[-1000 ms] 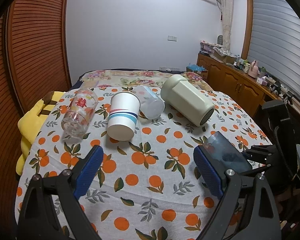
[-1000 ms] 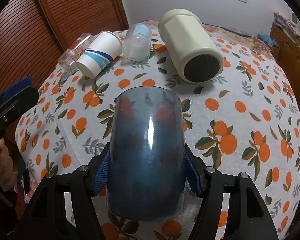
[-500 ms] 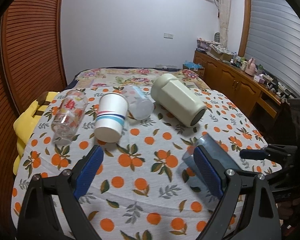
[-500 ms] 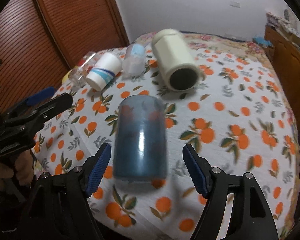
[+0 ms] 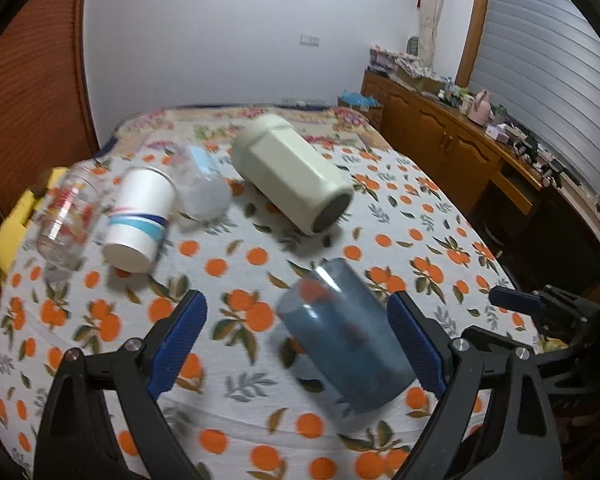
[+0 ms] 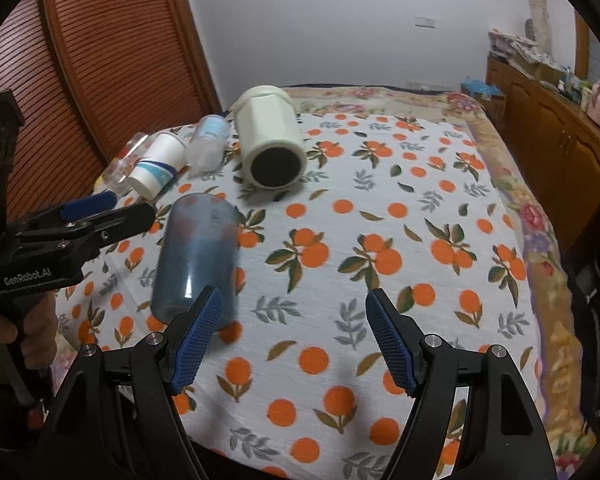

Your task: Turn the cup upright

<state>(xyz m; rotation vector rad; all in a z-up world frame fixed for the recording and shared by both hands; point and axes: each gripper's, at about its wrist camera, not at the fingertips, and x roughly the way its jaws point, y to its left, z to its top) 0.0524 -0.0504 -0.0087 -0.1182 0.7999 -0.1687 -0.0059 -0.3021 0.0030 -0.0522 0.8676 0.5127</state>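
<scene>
Cup of blue translucent plastic lies on its side on the orange-print tabletop, long axis running away from the viewer. It sits between the spread fingers of the left tool, which is nearer. The right tool is also spread, empty, with the cup off to its left.

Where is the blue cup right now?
The blue cup stands free on the orange-print tablecloth, nearer than the cream jar, between the open left gripper's fingers.

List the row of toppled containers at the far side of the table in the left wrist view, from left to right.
Clear printed glass → striped paper cup → frosted plastic cup → cream jar. All four lie on their sides on the orange-print tablecloth.
</scene>
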